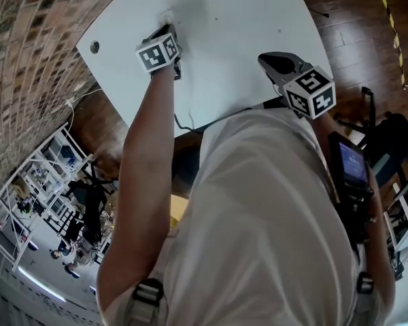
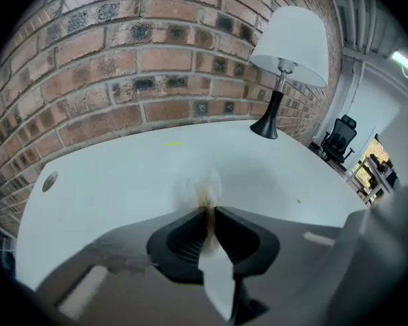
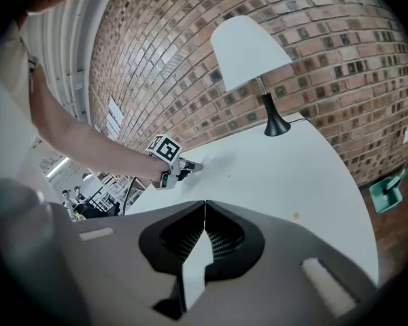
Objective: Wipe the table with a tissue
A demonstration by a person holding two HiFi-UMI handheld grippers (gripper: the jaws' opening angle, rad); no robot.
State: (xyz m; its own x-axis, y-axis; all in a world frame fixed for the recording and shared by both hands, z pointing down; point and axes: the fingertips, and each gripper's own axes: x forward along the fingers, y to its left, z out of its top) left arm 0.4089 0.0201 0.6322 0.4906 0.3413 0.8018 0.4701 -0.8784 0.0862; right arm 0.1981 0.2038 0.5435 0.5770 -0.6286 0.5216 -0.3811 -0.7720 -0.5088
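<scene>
My left gripper [image 1: 168, 29] is at the far left part of the white table [image 1: 245, 32], pointing down at it. Its jaws are shut on a white tissue [image 2: 204, 190] whose crumpled end, stained brown at the pinch, presses on the tabletop [image 2: 122, 182]; in the head view the tissue [image 1: 166, 15] shows just beyond the fingertips. My right gripper [image 1: 264, 60] hovers over the table's near right edge, shut, its tips touching with nothing between them [image 3: 205, 206]. The right gripper view also shows the left gripper [image 3: 183, 167] and the forearm that holds it.
A black-stemmed lamp with a white shade [image 2: 289, 46] stands at the table's far end against the brick wall [image 2: 122, 66]. A round cable hole [image 2: 49, 180] is near the left corner, and a yellow mark [image 2: 173, 143] lies ahead. An office chair [image 2: 338, 138] stands past the table.
</scene>
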